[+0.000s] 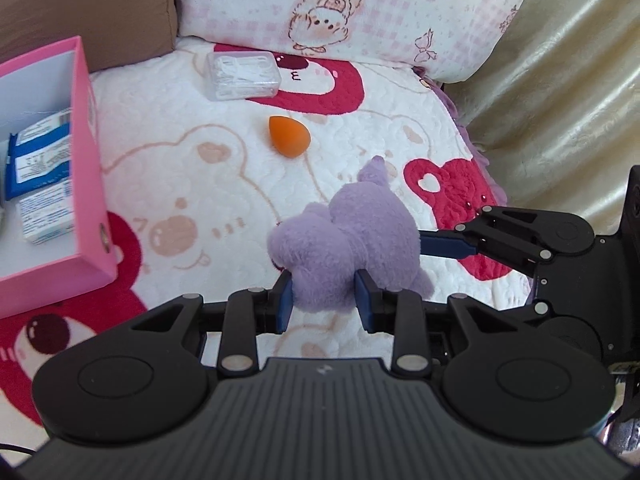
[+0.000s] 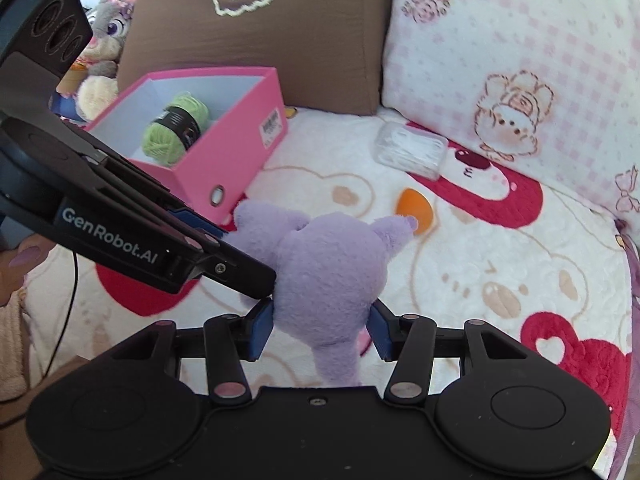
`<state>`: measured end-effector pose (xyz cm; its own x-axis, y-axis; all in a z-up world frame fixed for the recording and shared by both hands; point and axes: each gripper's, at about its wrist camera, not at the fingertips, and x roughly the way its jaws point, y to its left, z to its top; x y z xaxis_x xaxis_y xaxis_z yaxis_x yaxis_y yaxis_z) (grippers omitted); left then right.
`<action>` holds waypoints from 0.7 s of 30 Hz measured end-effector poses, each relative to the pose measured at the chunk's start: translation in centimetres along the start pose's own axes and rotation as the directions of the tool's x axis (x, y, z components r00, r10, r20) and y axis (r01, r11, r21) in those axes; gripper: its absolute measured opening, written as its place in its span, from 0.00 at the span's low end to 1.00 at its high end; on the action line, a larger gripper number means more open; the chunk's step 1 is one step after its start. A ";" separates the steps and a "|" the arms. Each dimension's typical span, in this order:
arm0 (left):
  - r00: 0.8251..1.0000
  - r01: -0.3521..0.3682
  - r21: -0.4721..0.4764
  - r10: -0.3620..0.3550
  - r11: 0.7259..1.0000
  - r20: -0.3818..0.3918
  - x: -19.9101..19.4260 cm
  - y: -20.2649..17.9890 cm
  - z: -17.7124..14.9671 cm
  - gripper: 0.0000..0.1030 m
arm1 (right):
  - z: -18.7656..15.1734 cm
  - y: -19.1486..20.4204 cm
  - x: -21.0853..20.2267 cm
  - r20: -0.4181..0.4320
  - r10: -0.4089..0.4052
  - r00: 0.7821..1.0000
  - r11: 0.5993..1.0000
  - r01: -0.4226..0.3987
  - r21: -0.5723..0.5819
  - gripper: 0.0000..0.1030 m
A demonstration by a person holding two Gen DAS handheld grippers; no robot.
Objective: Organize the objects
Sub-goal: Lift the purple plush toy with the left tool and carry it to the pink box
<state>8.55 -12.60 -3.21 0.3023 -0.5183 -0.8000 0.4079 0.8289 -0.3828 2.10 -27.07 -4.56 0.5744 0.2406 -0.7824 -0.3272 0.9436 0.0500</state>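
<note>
A purple plush toy [image 1: 344, 236] lies on the bear-print blanket and is gripped from two sides. My left gripper [image 1: 325, 298] is shut on its near end. My right gripper [image 2: 320, 330] is shut on its other end and reaches in from the right in the left wrist view [image 1: 448, 246]. An orange makeup sponge [image 1: 289, 136] lies beyond the plush; it also shows in the right wrist view [image 2: 414, 204]. A clear plastic box of white picks [image 1: 242, 75] lies farther back. An open pink box [image 1: 86, 152] stands at the left and holds blue-white packets [image 1: 42, 168] and green yarn [image 2: 176, 128].
A brown cushion [image 2: 260, 40] and a pink-checked pillow [image 1: 360, 8] lean along the back. A cream curtain [image 1: 560, 80] hangs at the right. Stuffed toys [image 2: 104, 36] sit behind the pink box [image 2: 224, 152]. A black cable [image 2: 68, 304] runs at the left.
</note>
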 end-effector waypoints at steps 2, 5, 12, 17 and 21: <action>1.000 -0.013 0.003 0.013 1.000 0.001 -1.2 0.1 -0.2 0.30 | 0.4 0.9 -0.5 0.002 0.011 1.000 1.000 -0.011 -0.009 0.55; 1.000 -0.029 0.003 0.029 1.000 0.005 -2.7 0.4 -0.6 0.30 | 0.9 2.3 -1.0 0.000 0.015 1.000 1.000 -0.015 -0.023 0.55; 0.998 -0.005 -0.022 0.007 1.000 0.055 -5.4 1.8 -1.8 0.30 | 1.2 4.6 -1.9 0.018 0.011 1.000 0.998 -0.010 -0.061 0.55; 0.997 -0.022 -0.004 0.022 1.000 0.077 -6.5 2.0 -2.4 0.30 | 1.5 5.6 -2.2 0.032 0.022 0.999 0.998 -0.020 -0.060 0.54; 0.994 -0.043 0.016 0.041 0.999 0.099 -7.5 2.2 -2.9 0.30 | 2.1 6.4 -2.4 0.040 0.025 0.999 0.998 -0.023 -0.067 0.54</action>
<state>4.68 -6.33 0.63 0.4028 -0.5024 -0.7651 0.4087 0.8467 -0.3407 0.20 -21.19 -1.01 0.5953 0.2733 -0.7556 -0.3895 0.9207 0.0261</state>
